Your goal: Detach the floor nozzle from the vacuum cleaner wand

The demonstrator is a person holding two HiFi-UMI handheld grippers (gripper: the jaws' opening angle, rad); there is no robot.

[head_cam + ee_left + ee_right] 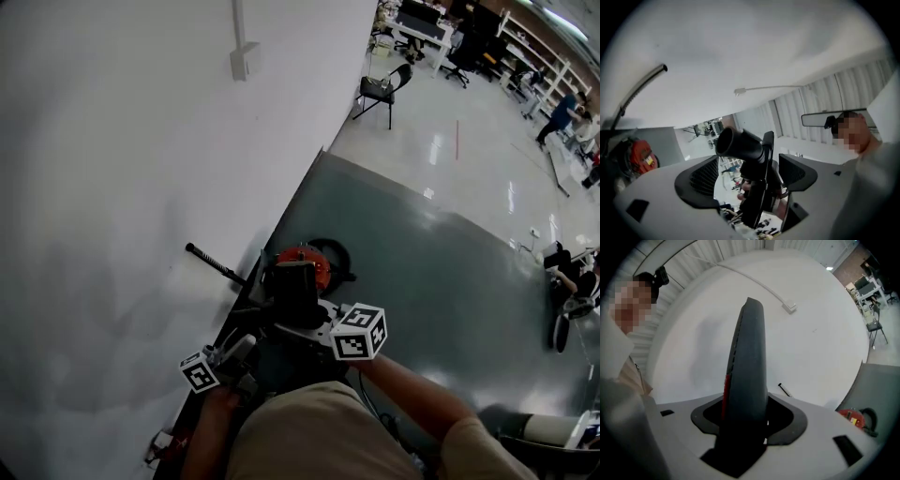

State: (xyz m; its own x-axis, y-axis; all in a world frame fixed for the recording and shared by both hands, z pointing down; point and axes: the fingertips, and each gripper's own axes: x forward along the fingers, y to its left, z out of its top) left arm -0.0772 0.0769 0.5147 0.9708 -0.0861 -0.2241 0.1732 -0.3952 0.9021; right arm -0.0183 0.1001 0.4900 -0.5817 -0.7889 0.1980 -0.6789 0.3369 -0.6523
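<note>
The dark floor nozzle hangs free of the wand, and my right gripper is shut on it. In the right gripper view the nozzle stands edge-on between the jaws of that gripper. My left gripper is just left of it. Seen from the left gripper view, that gripper is wide open; the nozzle's round neck shows in the gap, clear of both pads. The black wand leans by the wall beside the red vacuum body.
A white wall fills the left, with a small box on it. A grey floor mat spreads to the right. A folding chair stands farther off, and a person sits at the right edge.
</note>
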